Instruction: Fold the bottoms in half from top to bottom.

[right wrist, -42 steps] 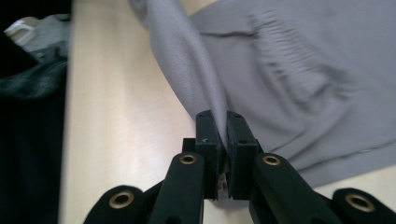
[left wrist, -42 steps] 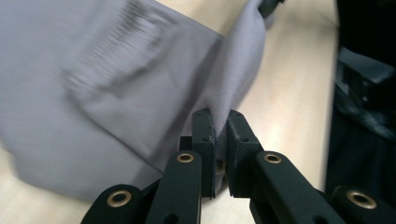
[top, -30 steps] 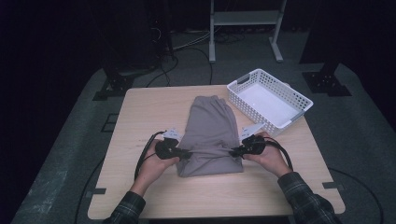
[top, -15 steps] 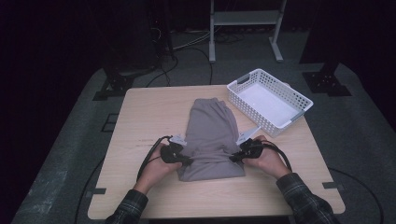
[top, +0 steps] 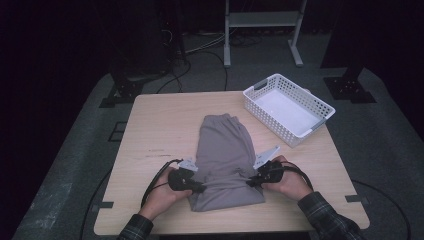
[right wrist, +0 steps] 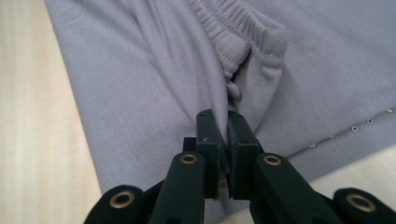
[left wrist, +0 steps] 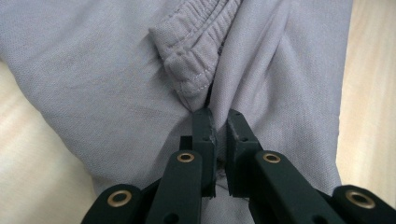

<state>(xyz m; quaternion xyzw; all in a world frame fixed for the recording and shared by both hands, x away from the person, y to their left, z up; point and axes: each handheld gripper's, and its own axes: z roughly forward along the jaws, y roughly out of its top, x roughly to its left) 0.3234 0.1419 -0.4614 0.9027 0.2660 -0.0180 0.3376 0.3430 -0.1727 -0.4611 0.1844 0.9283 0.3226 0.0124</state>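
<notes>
A grey garment [top: 225, 162] lies on the wooden table [top: 160, 120], a little to the right of the middle, with its near part folded over. The left gripper [top: 192, 184] holds the left edge of the fold, and the right gripper [top: 253, 181] holds the right edge; both have the jaws closed on the cloth. The person's hands come from the near side, with checked sleeves. A white basket [top: 320, 107] stands at the far right corner of the table, apart from the garment.
</notes>
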